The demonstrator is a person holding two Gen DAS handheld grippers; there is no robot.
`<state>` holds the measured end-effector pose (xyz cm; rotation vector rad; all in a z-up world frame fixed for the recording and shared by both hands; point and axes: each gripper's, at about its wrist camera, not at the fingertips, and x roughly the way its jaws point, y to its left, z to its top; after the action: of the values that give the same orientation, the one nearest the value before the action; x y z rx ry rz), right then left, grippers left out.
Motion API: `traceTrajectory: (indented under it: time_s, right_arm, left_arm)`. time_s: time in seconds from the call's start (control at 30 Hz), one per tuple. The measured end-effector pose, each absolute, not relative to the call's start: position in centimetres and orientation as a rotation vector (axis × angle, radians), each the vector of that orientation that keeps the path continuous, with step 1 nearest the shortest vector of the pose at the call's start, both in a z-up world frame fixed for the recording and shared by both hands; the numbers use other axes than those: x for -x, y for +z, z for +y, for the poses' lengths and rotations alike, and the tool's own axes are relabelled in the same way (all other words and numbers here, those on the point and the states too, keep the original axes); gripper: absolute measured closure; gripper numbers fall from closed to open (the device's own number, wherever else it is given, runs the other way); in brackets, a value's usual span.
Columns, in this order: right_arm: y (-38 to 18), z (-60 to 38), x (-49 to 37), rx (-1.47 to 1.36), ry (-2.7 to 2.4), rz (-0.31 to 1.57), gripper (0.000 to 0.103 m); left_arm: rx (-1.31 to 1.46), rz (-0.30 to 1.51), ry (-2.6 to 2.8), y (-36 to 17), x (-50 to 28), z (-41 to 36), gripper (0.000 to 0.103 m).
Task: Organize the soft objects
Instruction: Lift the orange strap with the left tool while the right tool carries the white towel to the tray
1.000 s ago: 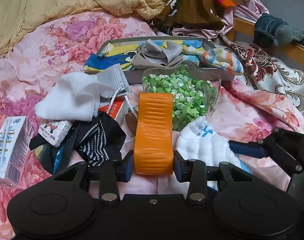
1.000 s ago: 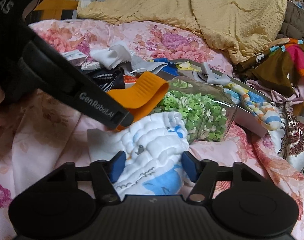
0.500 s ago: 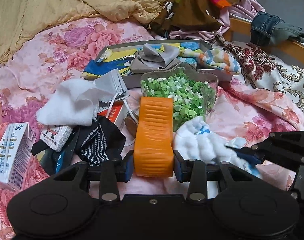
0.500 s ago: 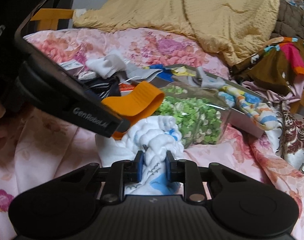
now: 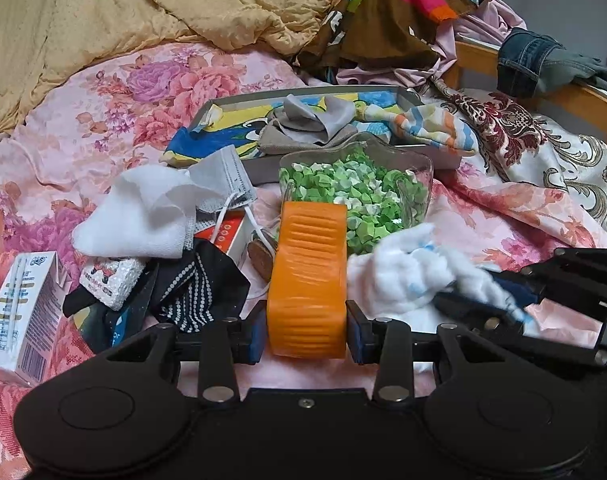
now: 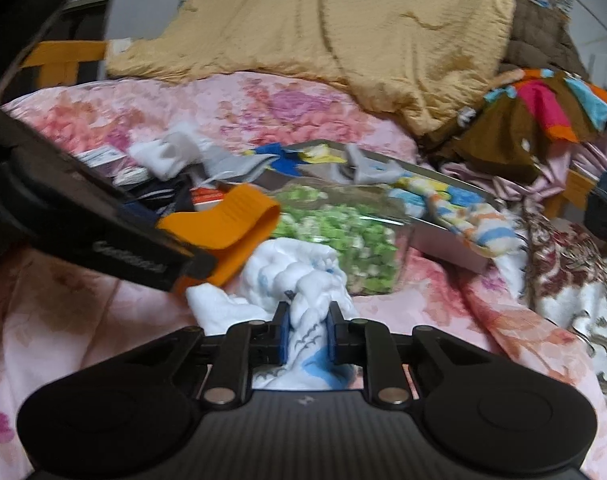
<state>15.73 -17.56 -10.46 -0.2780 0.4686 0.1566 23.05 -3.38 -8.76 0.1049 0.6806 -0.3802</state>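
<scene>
Orange ribbed foam fills the bottom centre of my left wrist view: the orange pad sits clamped between the pads of my left gripper, jaws partway in and pressing both of its sides, its far end touching the clear bag of green paper stars. I judge the risk here is that pad nudging the bag and spilling it, or my two tools fouling each other, since the right gripper shows at the lower right of this frame just beside the pad, blurred, with the white fluffy cloth bunched against it. The tray holding a grey cloth and a striped sock lies in the upper centre, beyond the bag. In the right wrist view, the right gripper is closing at the bottom centre, jaws narrow, with a fold of the white fluffy cloth pinched between the blue pads. I hold only a ridge of it, so I think it may slip free on lifting, or a trailing edge may drag the bag of stars just behind it. The left gripper crosses the left of this frame, close over the cloth.
</scene>
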Motion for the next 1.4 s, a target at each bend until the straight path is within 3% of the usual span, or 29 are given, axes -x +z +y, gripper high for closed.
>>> traceTrajectory:
  time_s: [0.13, 0.4, 0.47, 0.5, 0.53, 0.63, 1.4]
  right_arm:
    - [-10.5, -18.3, -16.3, 0.244, 0.151, 0.498, 0.082]
    - [-10.6, -18.4, -16.5, 0.226, 0.169, 0.521, 0.046]
    - [-10.7, -18.4, -16.5, 0.229, 0.173, 0.523, 0.052]
    - [-10.7, -18.3, -16.5, 0.232, 0.178, 0.523, 0.060]
    - [-10.7, -18.2, -16.5, 0.235, 0.183, 0.524, 0.077]
    - [-10.7, -17.9, -16.3, 0.249, 0.192, 0.516, 0.083]
    - [-5.2, -19.8, -16.1, 0.254, 0.134, 0.288, 0.087]
  left_arm:
    - [-0.106, 0.699, -0.379, -9.0, -23.2, -3.3, 0.062]
    - [-0.109, 0.692, -0.376, -9.1, -23.2, -3.4, 0.062]
    - [-0.111, 0.687, -0.376, -9.1, -23.1, -3.4, 0.062]
    - [-0.112, 0.681, -0.375, -9.0, -23.0, -3.4, 0.062]
    - [-0.113, 0.674, -0.375, -8.9, -23.0, -3.4, 0.062]
    - [-0.111, 0.653, -0.383, -8.6, -22.8, -3.5, 0.062]
    - [0.062, 0.474, -0.392, -2.7, -23.0, -2.9, 0.063]
